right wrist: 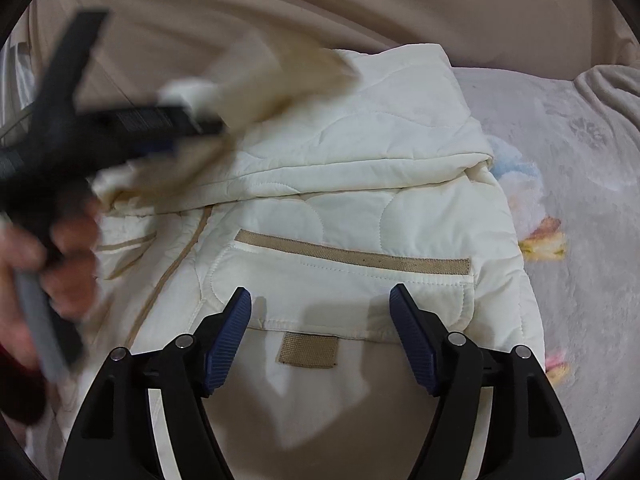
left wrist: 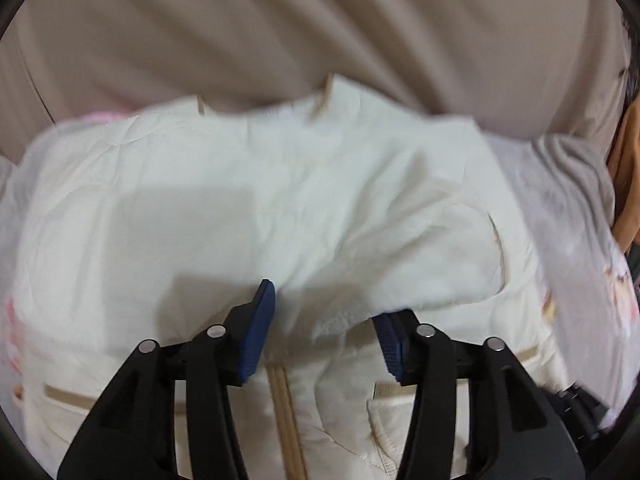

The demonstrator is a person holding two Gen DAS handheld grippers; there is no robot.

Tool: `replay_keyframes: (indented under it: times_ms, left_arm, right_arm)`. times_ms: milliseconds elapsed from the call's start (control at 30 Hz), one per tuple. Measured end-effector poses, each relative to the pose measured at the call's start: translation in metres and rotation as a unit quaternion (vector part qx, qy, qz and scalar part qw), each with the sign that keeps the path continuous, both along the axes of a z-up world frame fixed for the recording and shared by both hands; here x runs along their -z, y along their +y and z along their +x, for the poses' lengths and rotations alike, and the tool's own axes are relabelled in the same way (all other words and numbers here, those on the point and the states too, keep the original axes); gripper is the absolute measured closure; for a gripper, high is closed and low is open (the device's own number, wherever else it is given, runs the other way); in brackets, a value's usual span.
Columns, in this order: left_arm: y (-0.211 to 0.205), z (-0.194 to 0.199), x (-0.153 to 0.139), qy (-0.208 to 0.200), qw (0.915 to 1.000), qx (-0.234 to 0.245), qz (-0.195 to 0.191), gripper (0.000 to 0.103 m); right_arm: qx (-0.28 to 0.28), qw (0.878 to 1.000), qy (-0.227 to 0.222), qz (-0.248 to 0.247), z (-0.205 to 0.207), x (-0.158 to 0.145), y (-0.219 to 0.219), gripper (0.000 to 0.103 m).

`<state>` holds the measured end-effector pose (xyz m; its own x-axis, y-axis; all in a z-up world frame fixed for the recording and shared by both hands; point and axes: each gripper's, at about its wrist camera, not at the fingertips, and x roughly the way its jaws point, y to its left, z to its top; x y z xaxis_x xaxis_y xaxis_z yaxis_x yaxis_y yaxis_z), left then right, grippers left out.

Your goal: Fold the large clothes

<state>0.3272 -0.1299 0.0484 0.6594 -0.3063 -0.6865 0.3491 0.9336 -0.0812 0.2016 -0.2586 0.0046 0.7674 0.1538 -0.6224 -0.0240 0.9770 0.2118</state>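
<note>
On bed (right wrist: 580,168), cream quilted jacket (right wrist: 360,200) spread for folding: left hand-held gripper (right wrist: 188,120) apparently clenched on sleeve (right wrist: 288,72), swinging it inward; right hand-held gripper (right wrist: 320,332) released above pocket (right wrist: 352,292).

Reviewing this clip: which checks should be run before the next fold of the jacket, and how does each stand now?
1. Right gripper open: ok.
2. Right gripper free of fabric, over the pocket: ok.
3. Left gripper jaws apart: ok.
4. Left gripper free of the jacket: cannot tell, as cloth drapes over one finger and the view is blurred.
5. Upper layer folded across the jacket: ok.
6. Jacket wholly on the bedsheet: cannot tell, the near edge is hidden.
</note>
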Motion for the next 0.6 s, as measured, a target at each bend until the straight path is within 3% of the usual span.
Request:
replay_keyframes:
  times_ms: [133, 267, 367, 500, 600]
  left_arm:
    - [0.027, -0.017, 0.003, -0.007, 0.9995, 0.005, -0.030, 0.028]
    - [0.077, -0.028, -0.014, -0.019, 0.9977, -0.014, -0.063, 0.016]
    - [0.140, -0.024, -0.019, -0.003, 0.9934, -0.057, -0.099, 0.016]
    - [0.215, 0.003, -0.012, 0.042, 0.9779, -0.137, -0.152, 0.016]
    - [0.262, 0.019, 0.001, 0.075, 0.9589, -0.186, -0.201, 0.016]
  right_arm:
    - [-0.004, 1.000, -0.005, 0.025, -0.002, 0.000, -0.006, 0.030]
    - [0.003, 0.999, -0.014, 0.038, -0.005, -0.004, -0.010, 0.029]
    - [0.013, 0.998, -0.031, 0.051, -0.008, -0.015, -0.016, 0.029]
    - [0.021, 0.994, -0.032, 0.101, 0.011, -0.036, -0.031, 0.028]
    - [0.017, 0.991, -0.020, 0.132, 0.040, -0.047, -0.035, 0.028]
